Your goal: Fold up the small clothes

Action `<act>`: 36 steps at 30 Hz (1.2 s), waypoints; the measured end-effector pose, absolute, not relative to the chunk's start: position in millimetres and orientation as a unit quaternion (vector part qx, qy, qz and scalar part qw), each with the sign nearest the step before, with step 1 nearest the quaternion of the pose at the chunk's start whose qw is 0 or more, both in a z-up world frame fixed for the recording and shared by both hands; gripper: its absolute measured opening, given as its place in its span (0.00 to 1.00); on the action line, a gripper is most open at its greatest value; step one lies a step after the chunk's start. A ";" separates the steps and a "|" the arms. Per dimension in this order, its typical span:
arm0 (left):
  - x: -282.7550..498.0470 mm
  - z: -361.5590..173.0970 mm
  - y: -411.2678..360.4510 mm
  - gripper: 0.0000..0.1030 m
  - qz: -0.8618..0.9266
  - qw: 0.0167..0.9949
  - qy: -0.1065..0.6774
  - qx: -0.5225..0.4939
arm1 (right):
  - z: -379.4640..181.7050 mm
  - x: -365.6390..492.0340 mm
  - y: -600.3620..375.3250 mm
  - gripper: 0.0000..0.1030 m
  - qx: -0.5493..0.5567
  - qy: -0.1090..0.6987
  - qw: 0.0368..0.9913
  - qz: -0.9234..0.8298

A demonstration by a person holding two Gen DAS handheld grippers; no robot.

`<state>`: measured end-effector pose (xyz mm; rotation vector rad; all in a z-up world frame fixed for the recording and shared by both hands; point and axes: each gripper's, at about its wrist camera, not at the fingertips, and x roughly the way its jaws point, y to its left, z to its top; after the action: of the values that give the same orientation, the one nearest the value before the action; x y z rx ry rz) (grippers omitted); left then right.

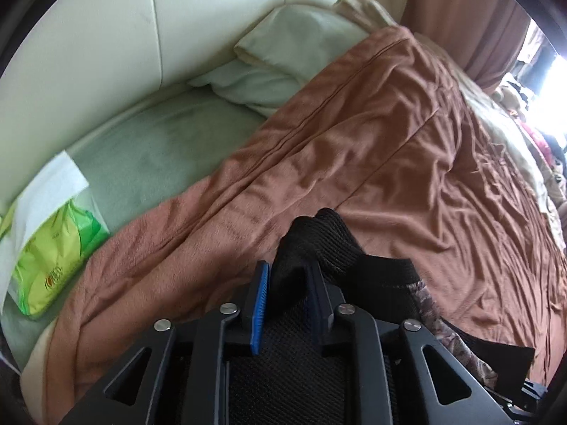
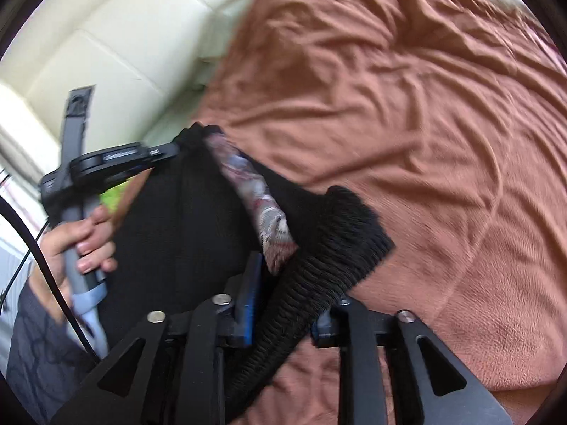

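Both tools hold one black knit garment (image 1: 319,248) up off the bed, over the brown blanket (image 1: 407,124). The left tool (image 1: 288,283) is clamped on a bunched corner of the knit, cloth pinched between its blue pads (image 1: 260,294). In the right wrist view the right tool (image 2: 287,304) has a ribbed black edge (image 2: 319,276) running through its jaws, which look closed on it, though motion blur makes the contact hard to confirm. The garment's patterned grey-red lining (image 2: 262,212) shows along an inner edge, so it hangs partly opened or twisted between the two grips. The person's hand (image 2: 85,244) on the left tool's handle shows at the left of that view. Likely step: lift and spread before the first fold; nothing is laid flat yet, so it looks early in the task. Next move probably calls for pulling the two grips apart to tension the cloth, getting the lining side inward, then lowering it flat on the blanket clear of the wrinkled ridge. A green tissue pack (image 1: 53,248) and a pale pillow (image 1: 276,63) sit well off toward the headboard (image 1: 88,35), not in the way.
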<state>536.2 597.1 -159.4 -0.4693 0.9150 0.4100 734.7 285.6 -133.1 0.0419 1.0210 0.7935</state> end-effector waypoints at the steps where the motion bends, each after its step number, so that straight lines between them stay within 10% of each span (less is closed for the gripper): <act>1: 535.6 -164.2 599.2 0.23 0.196 0.847 0.437 -0.230 | -137.7 738.9 281.3 0.41 0.028 0.481 0.795 0.368; 5: 522.8 -162.9 606.2 0.24 0.187 0.846 0.436 -0.244 | -138.9 741.1 265.7 0.67 0.033 0.473 0.805 0.357; 19: 474.3 -111.9 575.9 0.47 0.150 0.863 0.425 -0.227 | -89.6 708.2 221.1 0.67 0.028 0.471 0.823 0.315; 23: 454.1 -93.7 557.7 0.79 0.135 0.871 0.411 -0.231 | -56.5 674.5 208.7 0.67 0.003 0.460 0.828 0.320; 27: 429.6 -68.1 527.7 0.98 0.126 0.891 0.389 -0.197 | -25.8 634.1 202.0 0.88 -0.042 0.438 0.839 0.321; 36: 364.0 -8.2 456.2 0.99 0.141 0.906 0.363 -0.165 | 24.7 562.3 155.3 1.00 -0.067 0.430 0.841 0.321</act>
<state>364.0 456.2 -8.2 -0.3414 0.7491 0.2902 562.3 155.3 24.7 -0.1421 0.9084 0.6774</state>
